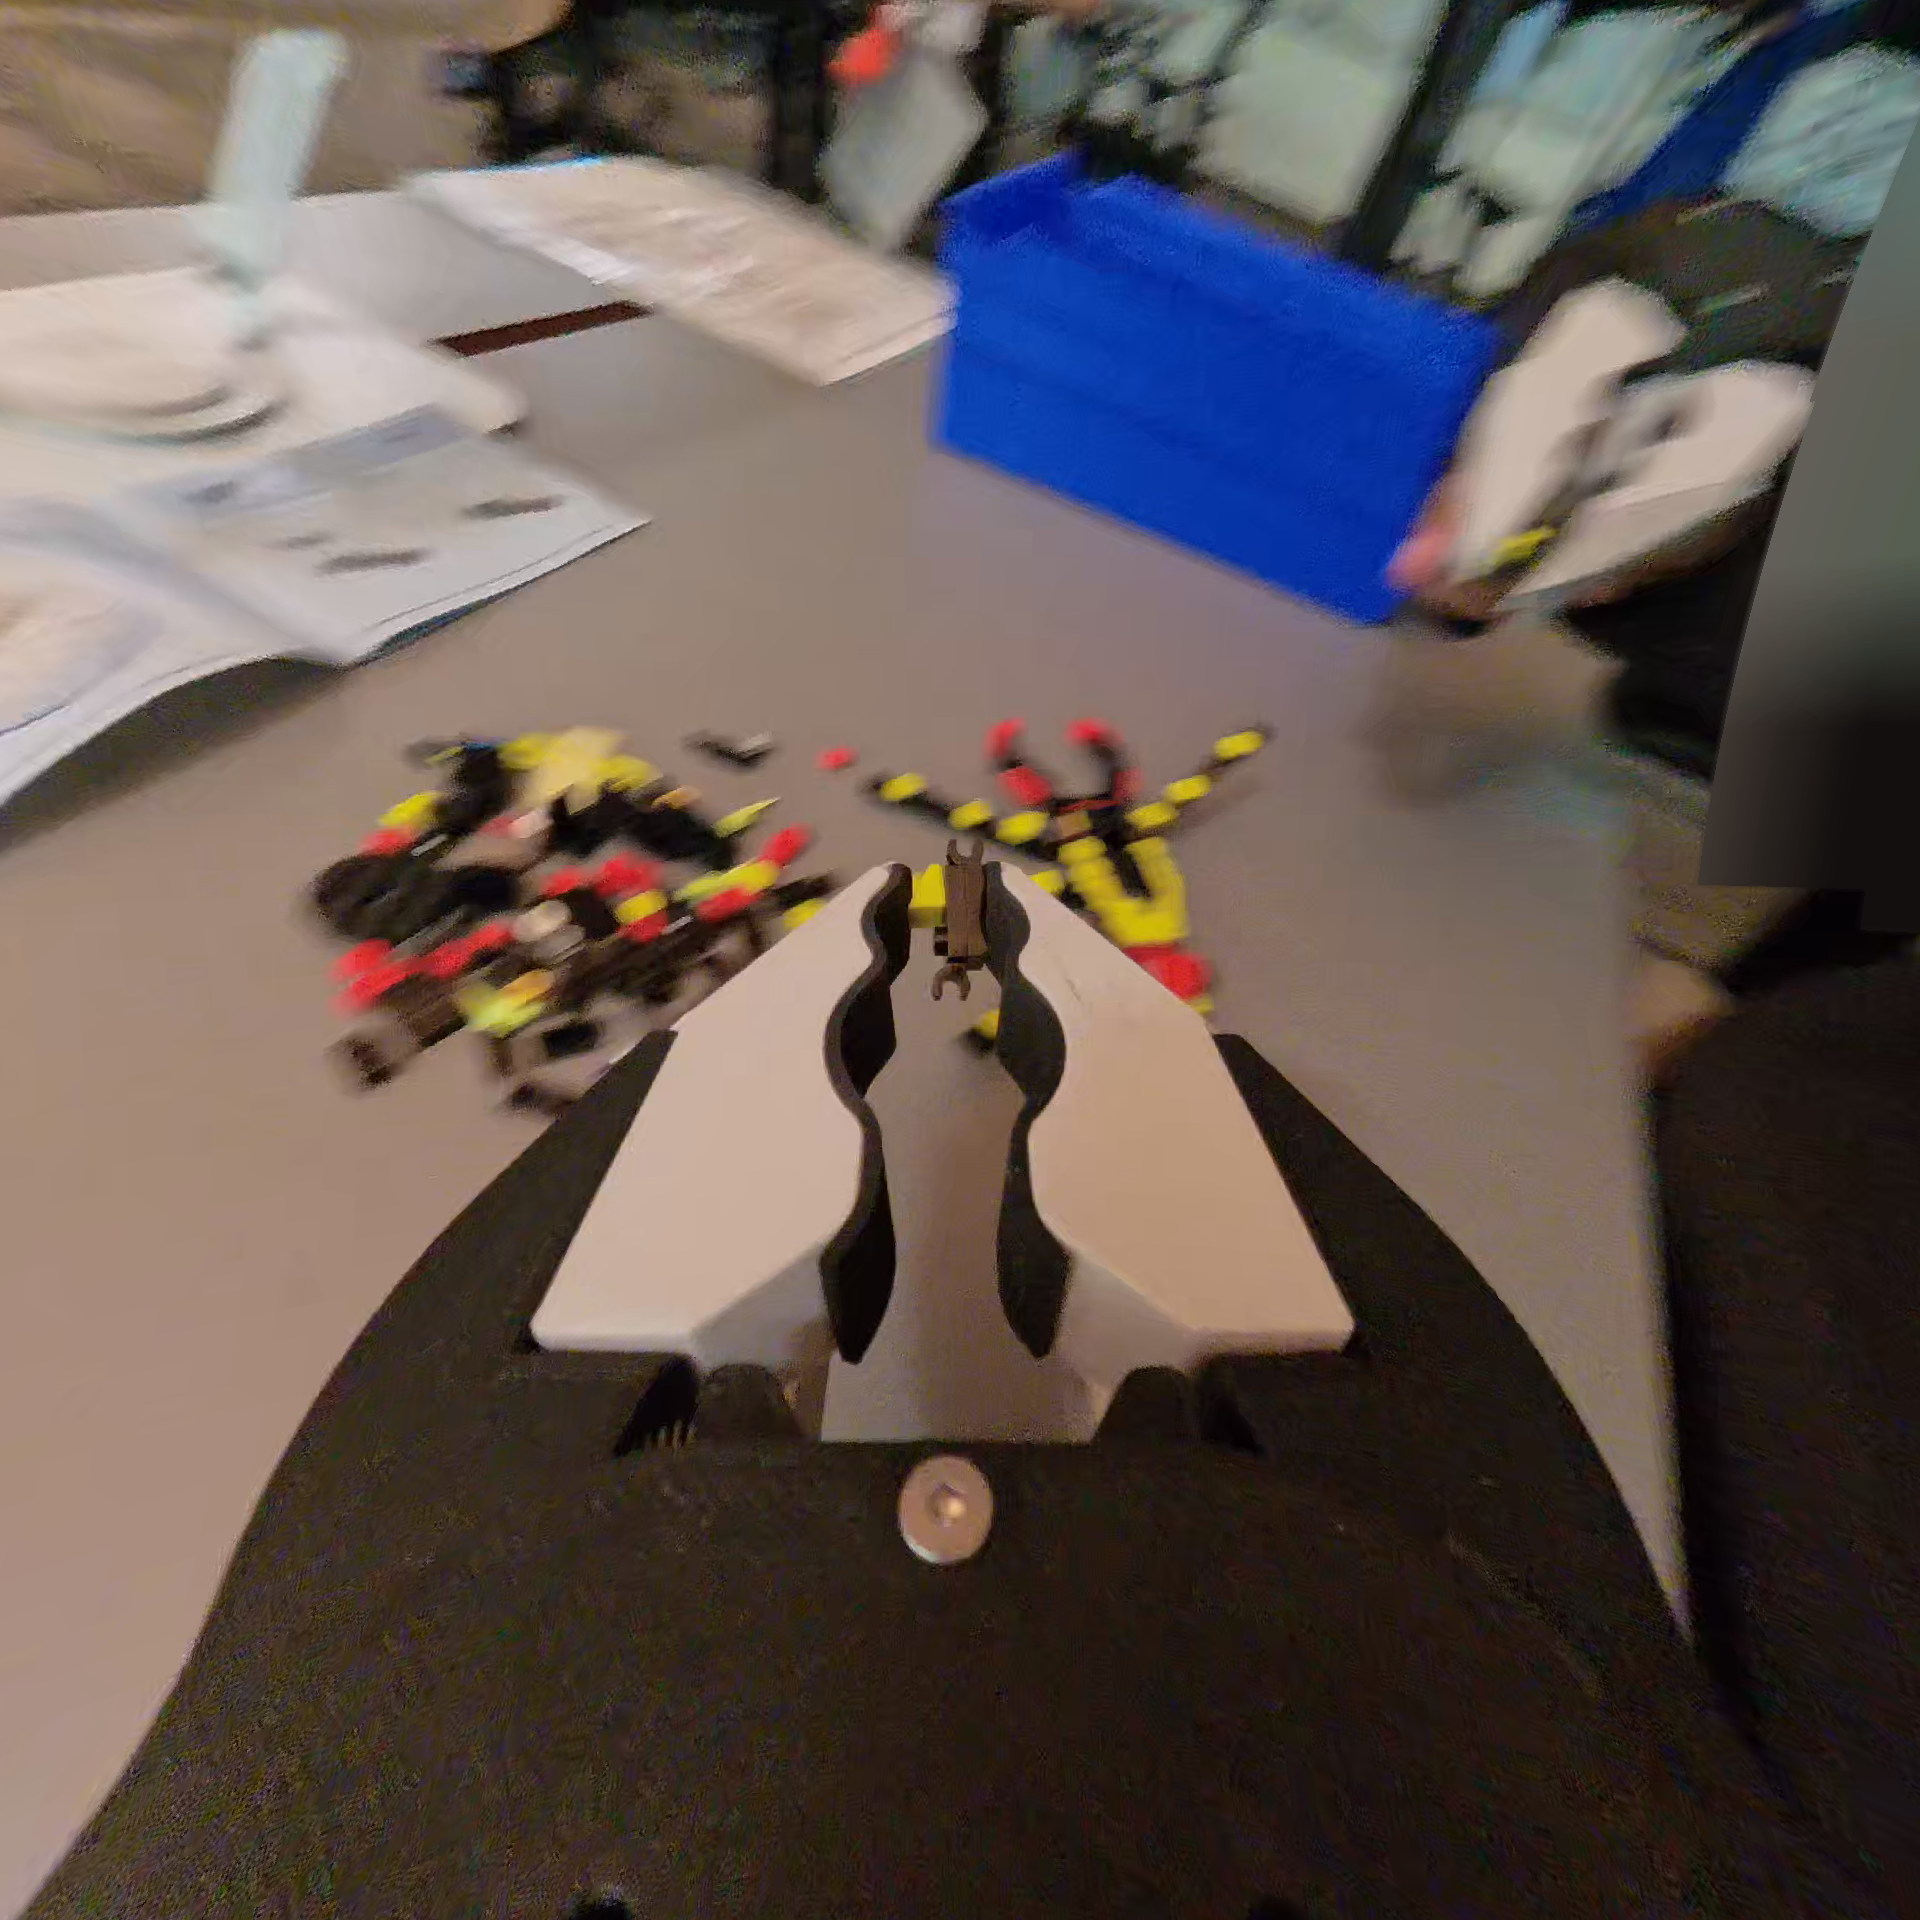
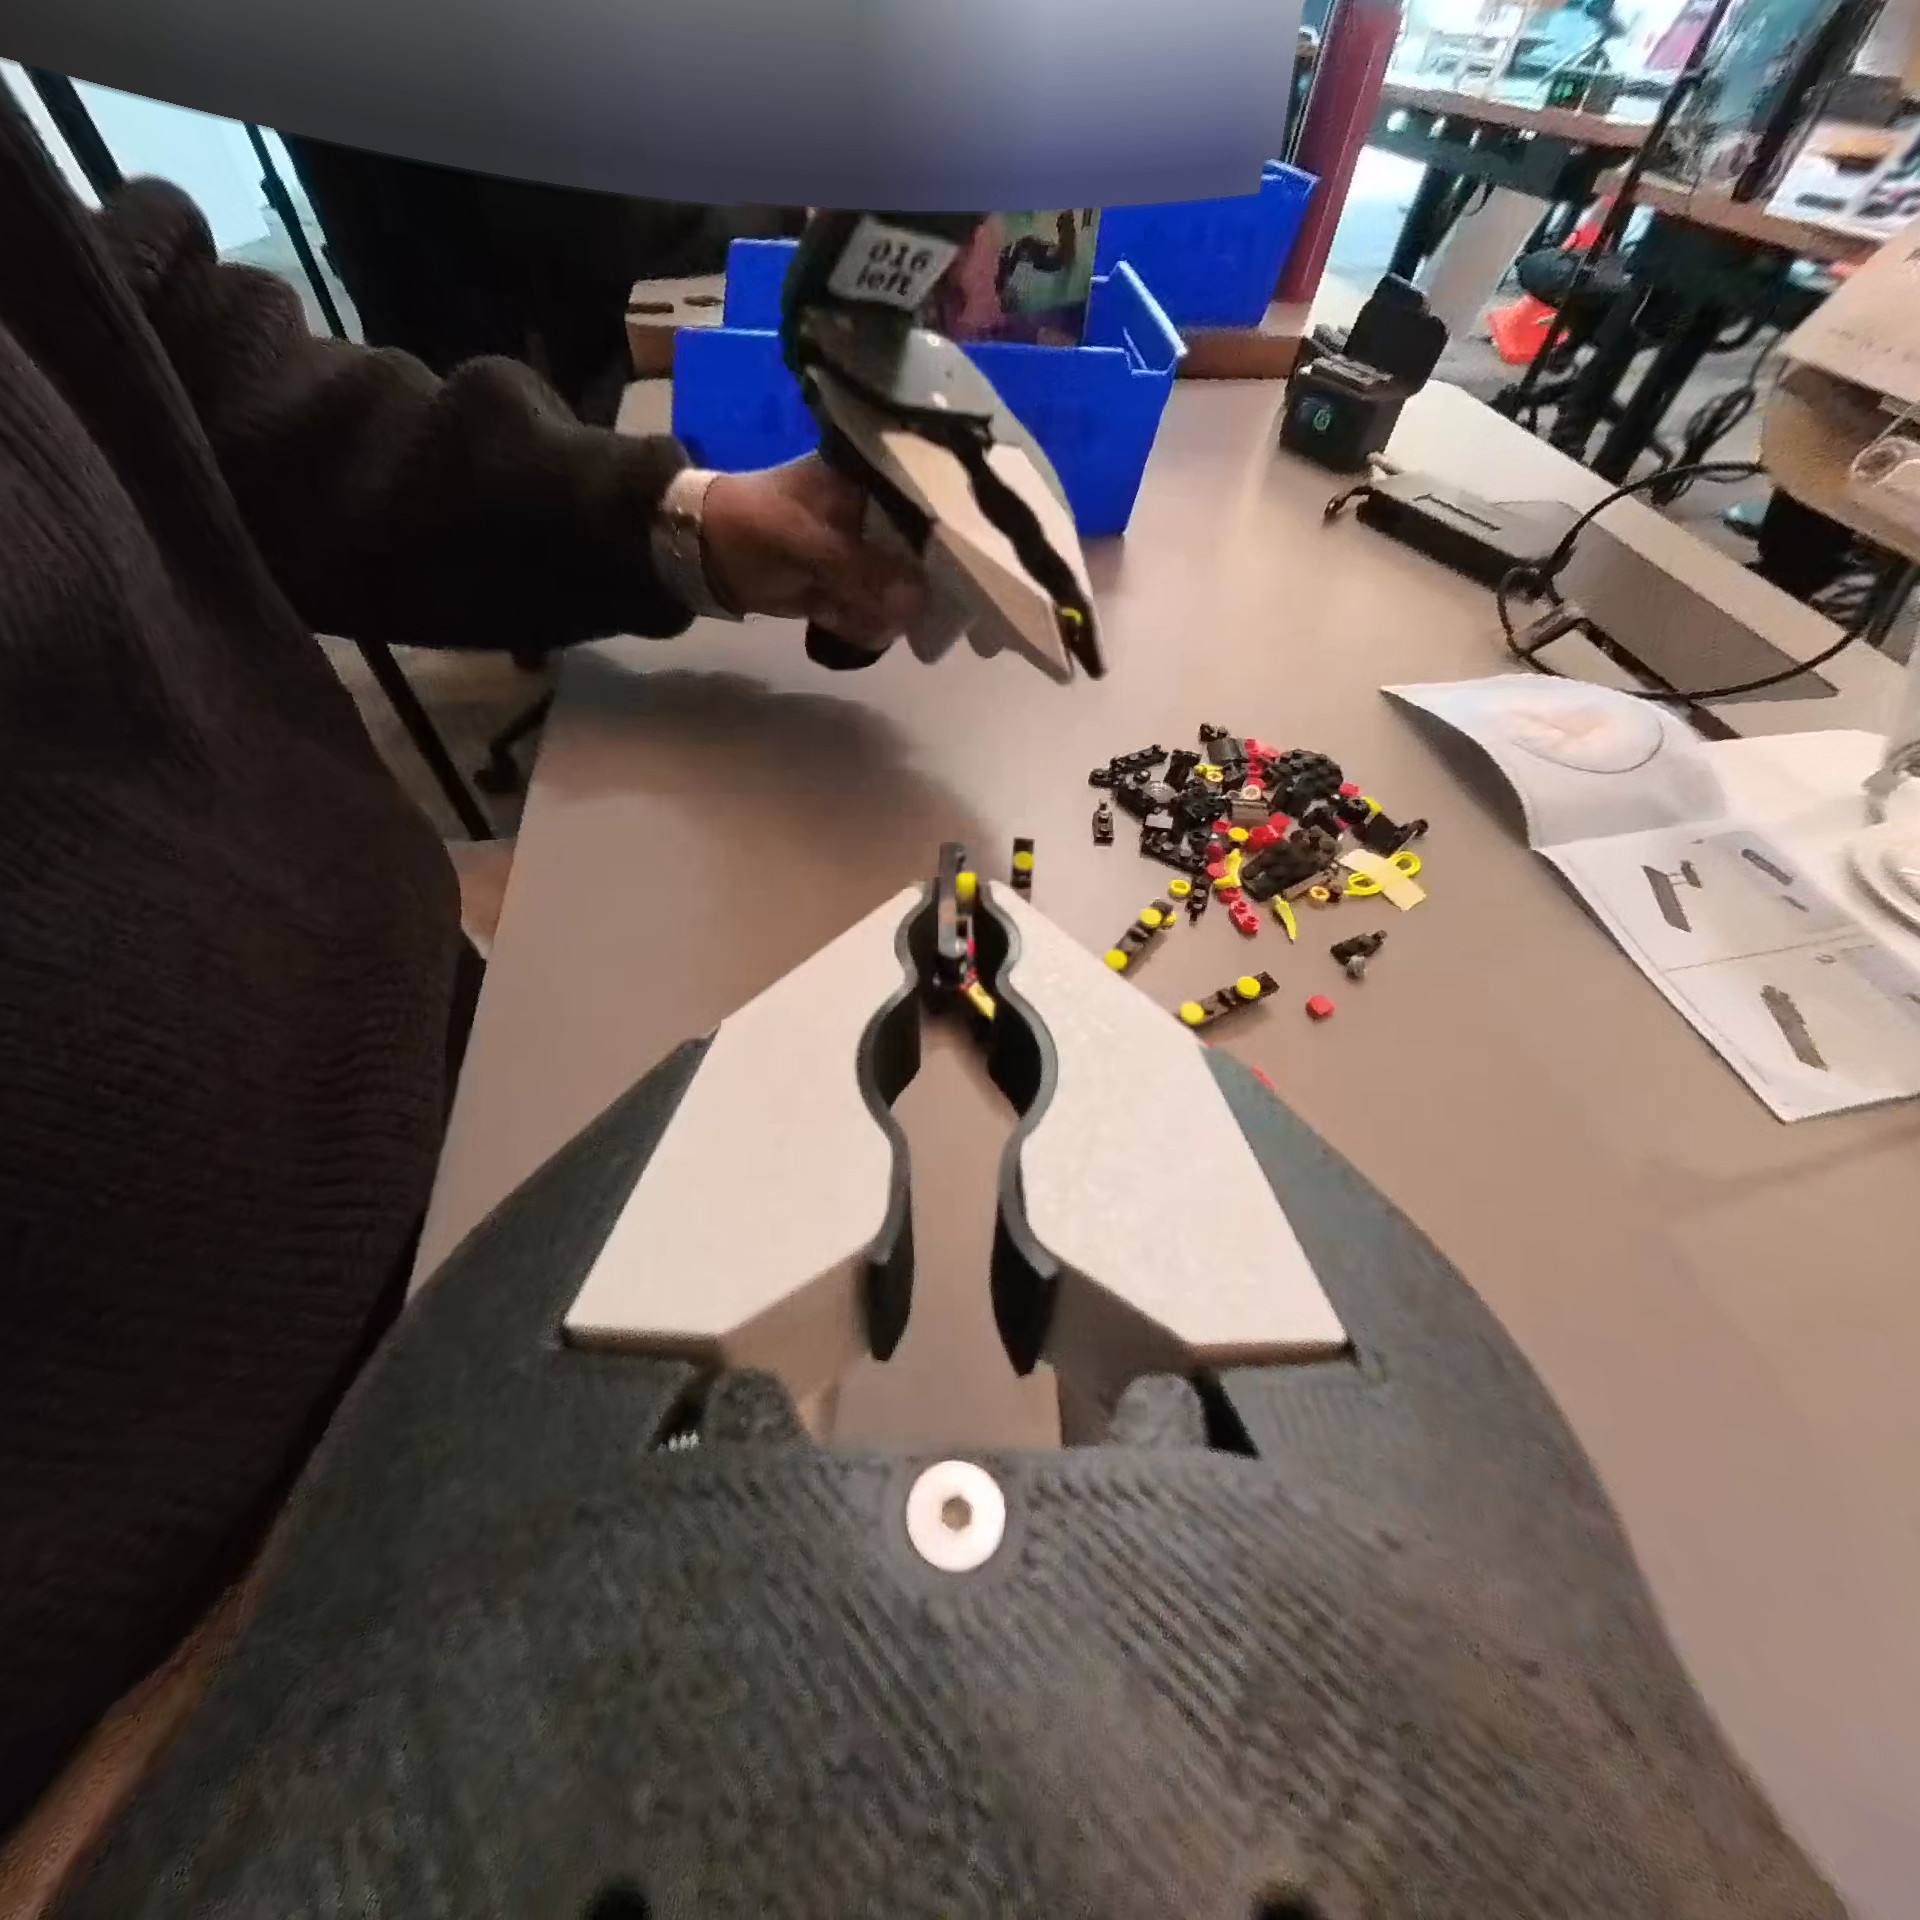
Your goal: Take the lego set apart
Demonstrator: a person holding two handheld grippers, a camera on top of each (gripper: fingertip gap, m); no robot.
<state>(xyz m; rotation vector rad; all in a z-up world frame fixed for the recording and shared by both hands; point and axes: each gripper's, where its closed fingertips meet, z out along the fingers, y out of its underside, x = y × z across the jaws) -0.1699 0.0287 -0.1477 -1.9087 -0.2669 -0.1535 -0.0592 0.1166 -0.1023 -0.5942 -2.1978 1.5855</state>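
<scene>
We had the left gripper (image 1: 940, 894) pinched on a small dark clip piece (image 1: 962, 914) and the right gripper (image 2: 961, 914) clamped on a black-and-yellow lego chunk (image 2: 954, 935), both above the table (image 2: 1455, 1195). Loose bricks (image 2: 1262, 821) lay just beyond, with a booklet (image 2: 1714, 894) to the right and a blue bin (image 2: 1049, 416) at the far side, nothing blocking us.

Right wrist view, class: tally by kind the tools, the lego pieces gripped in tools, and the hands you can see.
Tools: 2, left tool and right tool
Gripped lego pieces: 2, left piece and right piece
Hands: 1, hand
Total: 5
</scene>
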